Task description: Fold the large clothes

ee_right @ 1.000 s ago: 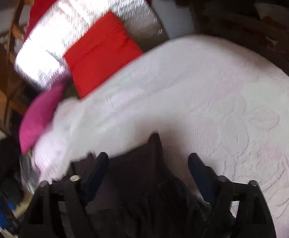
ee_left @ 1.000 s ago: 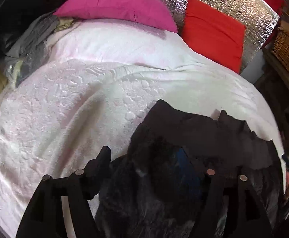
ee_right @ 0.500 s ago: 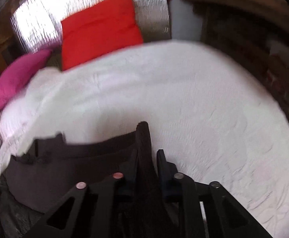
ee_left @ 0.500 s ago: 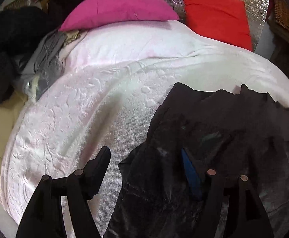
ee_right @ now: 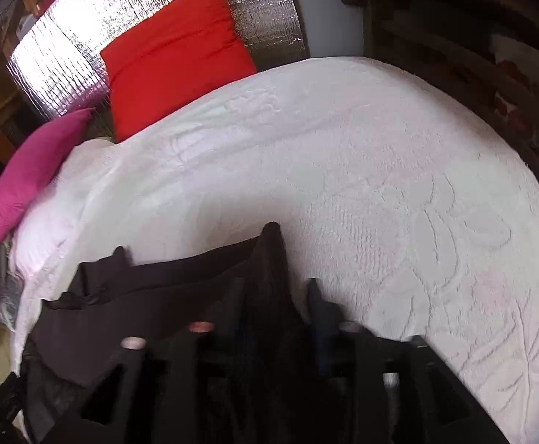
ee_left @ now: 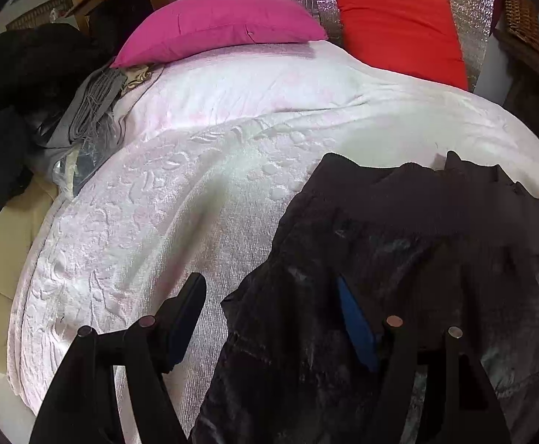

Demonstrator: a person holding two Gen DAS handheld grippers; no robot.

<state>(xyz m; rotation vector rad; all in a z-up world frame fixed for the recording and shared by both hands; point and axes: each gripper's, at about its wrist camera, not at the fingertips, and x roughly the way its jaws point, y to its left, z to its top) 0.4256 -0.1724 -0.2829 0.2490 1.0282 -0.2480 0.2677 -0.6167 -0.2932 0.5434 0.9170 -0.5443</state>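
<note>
Garment: dark garment spread on the bed, under both jaws.
Left gripper: jaws wide apart, garment edge between them, not pinched.
Right gripper: jaws opening, a garment fold between them.
Basket: wicker basket beyond the left jaws; contents unclear.

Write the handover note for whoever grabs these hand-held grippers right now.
Left hand-held gripper: open, straddling the left edge of the dark garment, gripping nothing.
Right hand-held gripper: jaws opening, a ridge of the garment between them, pads clear of it.
Garment lies crumpled on the white bedspread, near edge, below the pink pillow and red cushion.
Done: laid on the bed.
Left: spread flat, then fold.
</note>
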